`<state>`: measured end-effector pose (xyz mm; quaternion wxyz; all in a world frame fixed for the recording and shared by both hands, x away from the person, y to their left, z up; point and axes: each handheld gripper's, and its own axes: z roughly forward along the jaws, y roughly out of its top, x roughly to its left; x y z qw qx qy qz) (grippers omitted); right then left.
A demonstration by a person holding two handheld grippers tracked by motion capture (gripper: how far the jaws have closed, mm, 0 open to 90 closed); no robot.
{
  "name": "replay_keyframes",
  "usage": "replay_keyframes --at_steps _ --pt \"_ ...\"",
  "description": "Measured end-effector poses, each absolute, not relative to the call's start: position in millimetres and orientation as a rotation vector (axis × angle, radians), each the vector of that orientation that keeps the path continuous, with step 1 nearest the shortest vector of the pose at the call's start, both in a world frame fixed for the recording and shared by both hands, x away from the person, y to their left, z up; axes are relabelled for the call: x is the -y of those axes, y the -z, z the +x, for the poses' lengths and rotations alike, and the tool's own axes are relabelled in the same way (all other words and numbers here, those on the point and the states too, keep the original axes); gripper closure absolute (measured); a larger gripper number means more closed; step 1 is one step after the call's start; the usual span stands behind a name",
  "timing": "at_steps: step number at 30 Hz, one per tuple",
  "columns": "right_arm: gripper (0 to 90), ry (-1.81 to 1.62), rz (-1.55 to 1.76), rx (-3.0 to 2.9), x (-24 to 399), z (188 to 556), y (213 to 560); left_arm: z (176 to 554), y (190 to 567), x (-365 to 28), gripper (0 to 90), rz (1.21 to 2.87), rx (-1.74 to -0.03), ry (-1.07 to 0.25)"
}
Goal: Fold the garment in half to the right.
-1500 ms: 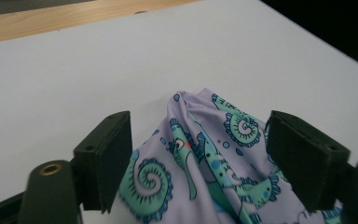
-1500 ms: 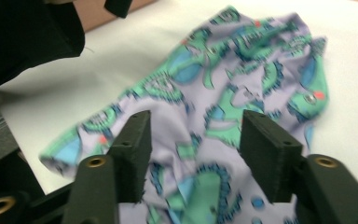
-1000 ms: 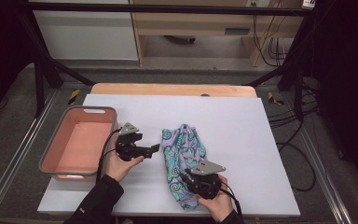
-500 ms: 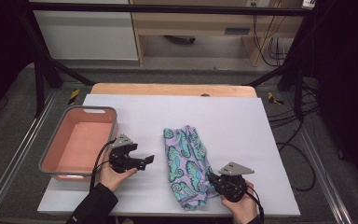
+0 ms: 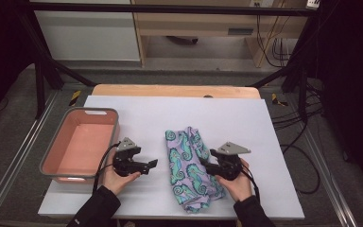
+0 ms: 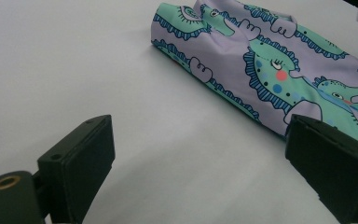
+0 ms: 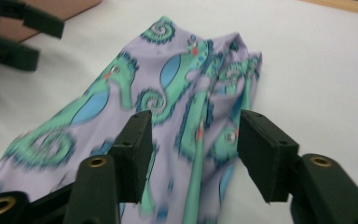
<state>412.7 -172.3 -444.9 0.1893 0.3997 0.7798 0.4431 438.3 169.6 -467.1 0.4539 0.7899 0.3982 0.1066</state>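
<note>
A folded seahorse-print cloth (image 5: 189,168) is laid flat on the white tabletop (image 5: 264,127), right of a pink basin (image 5: 82,144). The left hand-held gripper (image 5: 152,163) is held wide apart over bare tabletop, just beside the cloth's left edge. The right hand-held gripper (image 5: 207,166) is poised at the cloth's right edge; its jaws have just been opening, and nothing is pinched between them.

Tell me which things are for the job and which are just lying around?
For the job: the seahorse cloth, the left gripper, the right gripper.
Just lying about: the pink tub, the cables on the floor.
</note>
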Motion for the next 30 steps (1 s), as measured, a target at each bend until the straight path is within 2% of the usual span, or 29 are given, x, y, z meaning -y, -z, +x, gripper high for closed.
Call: replay_keyframes --at_steps 5,8,13,16,21,25,26,27,30 --pt "44.9 -1.212 1.158 -2.216 155.5 454.3 458.7 438.9 468.5 -169.0 7.3 1.957 -0.982 -0.259" --pt "49.3 -1.168 1.164 -2.242 148.4 471.8 467.6 439.3 469.4 -168.3 7.3 1.960 -0.983 -0.255" --pt "80.6 -1.155 1.212 -2.265 146.3 478.9 473.0 439.6 470.2 -168.3 7.3 1.963 -0.984 -0.253" --pt "85.9 -1.152 1.210 -2.260 150.7 476.0 468.3 439.4 470.3 -168.1 7.3 1.966 -0.983 -0.254" --pt "86.4 -1.130 1.236 -2.198 161.5 470.8 459.7 439.1 471.0 -166.3 7.3 1.975 -0.977 -0.253" --pt "84.5 -1.095 1.252 -2.193 166.5 472.7 465.5 439.4 471.8 -166.2 7.3 1.985 -0.975 -0.251" --pt "81.4 -1.090 1.253 -2.195 167.4 473.6 467.0 439.3 471.7 -166.3 7.3 1.986 -0.975 -0.250" --pt "72.7 -1.095 1.264 -2.193 168.2 474.0 468.2 439.1 471.6 -166.2 7.3 1.981 -0.977 -0.251" --pt "55.1 -1.130 1.239 -2.160 172.0 467.3 462.2 439.1 470.8 -166.7 7.3 1.977 -0.976 -0.248"
